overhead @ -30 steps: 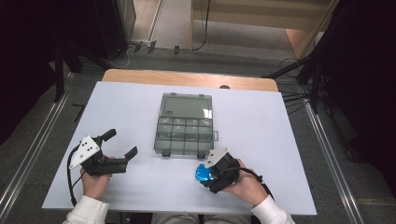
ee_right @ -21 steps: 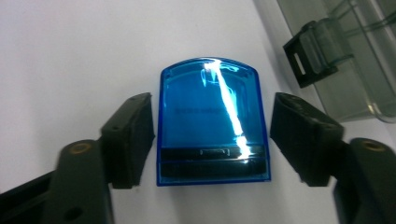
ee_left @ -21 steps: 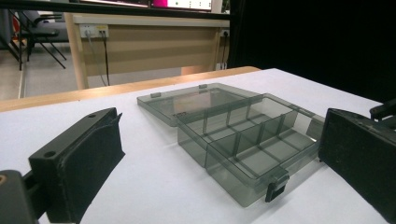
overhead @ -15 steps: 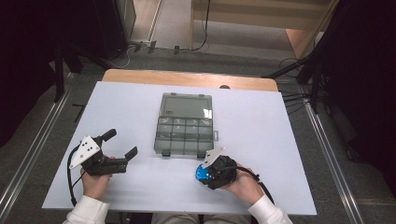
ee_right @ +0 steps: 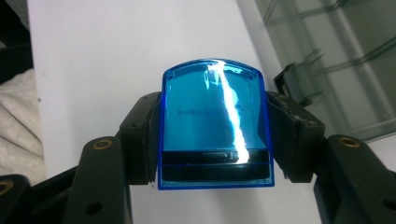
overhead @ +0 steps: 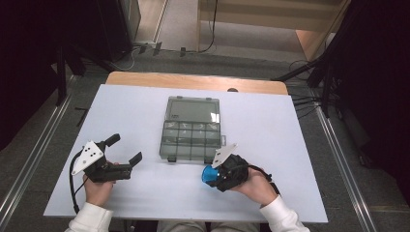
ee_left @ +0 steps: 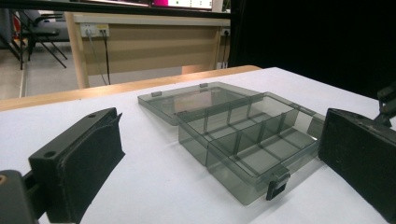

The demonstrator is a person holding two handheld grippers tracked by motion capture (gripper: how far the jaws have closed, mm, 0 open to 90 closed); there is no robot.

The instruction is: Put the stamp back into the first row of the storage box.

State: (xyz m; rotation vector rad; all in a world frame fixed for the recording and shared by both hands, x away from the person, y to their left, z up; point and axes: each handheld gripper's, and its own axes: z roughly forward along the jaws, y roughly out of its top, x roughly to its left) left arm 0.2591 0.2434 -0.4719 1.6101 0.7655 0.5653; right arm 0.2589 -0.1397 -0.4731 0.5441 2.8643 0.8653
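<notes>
Blue translucent plastic case [ee_right: 215, 123], rounded at its far end and dark along its near edge, sits clamped between the two black jaws of the right hand-held gripper [ee_right: 215, 140]; the pads press its two long sides. In the high view the same blue case [overhead: 209, 175] pokes out of the right hand-held gripper [overhead: 223, 173] toward the desk's left, low over the white desk [overhead: 290, 145] and just beside the front edge of the smoky clear plastic organiser box [overhead: 189, 129]. That box lies open in the middle of the desk, its lid folded flat away from the person and its divided compartments facing up; a small latch [ee_left: 277, 186] hangs at its front wall. The person's right hand [overhead: 256, 186] grips the tool from behind. Well apart, near the desk's left front, the left hand-held gripper [overhead: 124, 151] rests in the left hand [overhead: 98, 188] with its jaws spread wide and nothing between them, pointing toward the box.
</notes>
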